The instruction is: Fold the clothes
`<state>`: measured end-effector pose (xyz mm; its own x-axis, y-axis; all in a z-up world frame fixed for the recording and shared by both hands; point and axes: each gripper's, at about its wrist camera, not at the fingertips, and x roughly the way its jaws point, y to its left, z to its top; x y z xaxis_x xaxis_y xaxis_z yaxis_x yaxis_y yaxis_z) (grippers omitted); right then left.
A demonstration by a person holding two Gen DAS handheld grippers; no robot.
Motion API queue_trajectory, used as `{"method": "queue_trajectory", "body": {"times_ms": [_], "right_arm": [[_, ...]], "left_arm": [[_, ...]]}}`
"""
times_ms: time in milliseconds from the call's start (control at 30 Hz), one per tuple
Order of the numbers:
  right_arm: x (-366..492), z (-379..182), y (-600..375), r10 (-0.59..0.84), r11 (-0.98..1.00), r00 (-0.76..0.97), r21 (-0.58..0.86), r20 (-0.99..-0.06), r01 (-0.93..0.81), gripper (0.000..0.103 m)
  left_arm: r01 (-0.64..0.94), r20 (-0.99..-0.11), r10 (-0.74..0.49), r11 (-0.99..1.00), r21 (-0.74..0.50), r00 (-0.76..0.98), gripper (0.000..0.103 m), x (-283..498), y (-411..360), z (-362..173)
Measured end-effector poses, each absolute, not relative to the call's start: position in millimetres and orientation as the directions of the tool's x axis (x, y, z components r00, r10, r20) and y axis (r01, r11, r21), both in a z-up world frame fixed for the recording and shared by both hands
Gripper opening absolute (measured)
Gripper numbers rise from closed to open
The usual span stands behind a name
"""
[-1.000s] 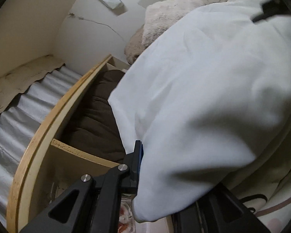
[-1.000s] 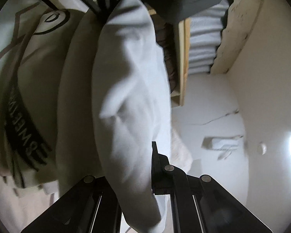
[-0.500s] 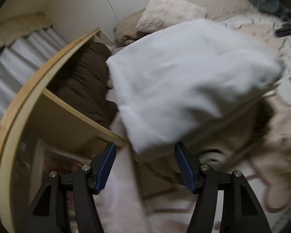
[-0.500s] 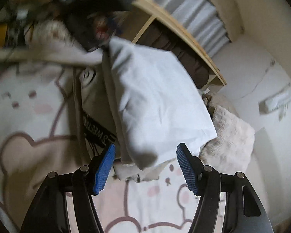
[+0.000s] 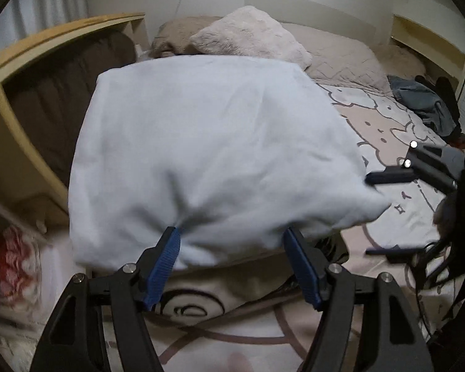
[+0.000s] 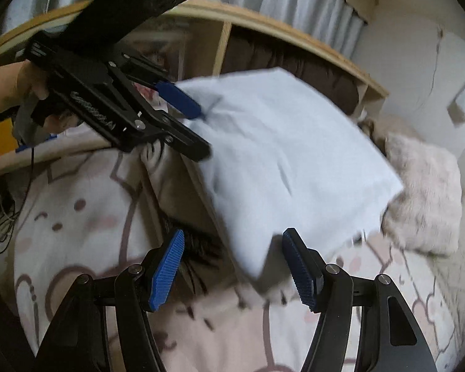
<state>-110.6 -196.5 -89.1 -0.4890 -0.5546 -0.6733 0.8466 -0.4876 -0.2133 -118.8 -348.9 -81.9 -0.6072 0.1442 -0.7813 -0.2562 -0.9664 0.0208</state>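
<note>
My left tongs [image 5: 232, 266] stand wide apart at the bottom of the left wrist view, their blue pads on either side of the lower edge of the folded white garment [image 5: 207, 155] without clamping it. The garment fills the centre of that frame as a puffy rectangle, its outline slightly blurred; I cannot tell whether it rests fully on the bed [image 5: 396, 232] or hangs just above it. Beneath its lower edge shows a cream garment with a dark ring print [image 5: 195, 307].

My right tongs [image 6: 232, 269] at the bottom of the right wrist view are also wide apart, gripping nothing, with a corner of the white garment [image 6: 282, 152] reaching down between the pads. In the upper left of this frame my left hand [image 6: 24, 83] holds the left tongs [image 6: 189, 124], whose upper blue finger lies against the garment's upper left edge.

Behind the garment, a wooden shelf [image 5: 24, 46] runs along the left of the left wrist view, with a dark brown blanket [image 5: 62, 93] stuffed into it. A fluffy pink pillow [image 5: 251, 37] sits at the top centre, and a crumpled blue garment [image 5: 418, 99] lies at the right edge on the bear-patterned bedsheet [image 6: 77, 217]. The right tongs [image 5: 384, 214] show blurred at the right of the left wrist view
</note>
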Motion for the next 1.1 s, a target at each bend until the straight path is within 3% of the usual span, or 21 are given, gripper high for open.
{"method": "queue_trajectory", "body": {"times_ms": [267, 300, 367, 400, 667, 733, 1100], "right_arm": [[-97, -77, -151, -0.548, -0.568, -0.494, -0.134, -0.674, 0.812, 0.066], [-95, -71, -143, -0.550, -0.591, -0.503, -0.114, -0.667, 0.799, 0.067], [-89, -59, -128, -0.554, -0.635, -0.521, -0.074, -0.649, 0.769, 0.097], [-86, -53, -119, -0.557, -0.657, -0.533, -0.054, -0.637, 0.752, 0.101], [-52, -15, -63, -0.518, -0.763, -0.618, -0.008, -0.592, 0.647, 0.102], [-44, -9, -49, -0.510, -0.784, -0.634, 0.010, -0.582, 0.621, 0.102], [2, 22, 50, -0.406, -0.876, -0.739, -0.001, -0.538, 0.482, 0.103]], "left_arm": [[-0.067, -0.752, 0.015, -0.997, 0.038, -0.659, 0.070, -71, -348, -52], [-0.049, -0.745, 0.001, -0.998, 0.042, -0.667, 0.074, -64, -340, -46], [-0.011, -0.731, -0.032, -0.999, 0.053, -0.682, 0.085, -50, -323, -33], [-0.006, -0.725, -0.031, -0.999, 0.048, -0.688, 0.091, -44, -312, -28], [0.022, -0.664, -0.051, -0.998, 0.051, -0.746, 0.093, 2, -219, 7], [0.044, -0.660, -0.050, -0.999, 0.025, -0.750, 0.103, 10, -201, 11], [0.133, -0.588, -0.103, -0.991, -0.008, -0.802, 0.103, 62, -134, 39]]}}
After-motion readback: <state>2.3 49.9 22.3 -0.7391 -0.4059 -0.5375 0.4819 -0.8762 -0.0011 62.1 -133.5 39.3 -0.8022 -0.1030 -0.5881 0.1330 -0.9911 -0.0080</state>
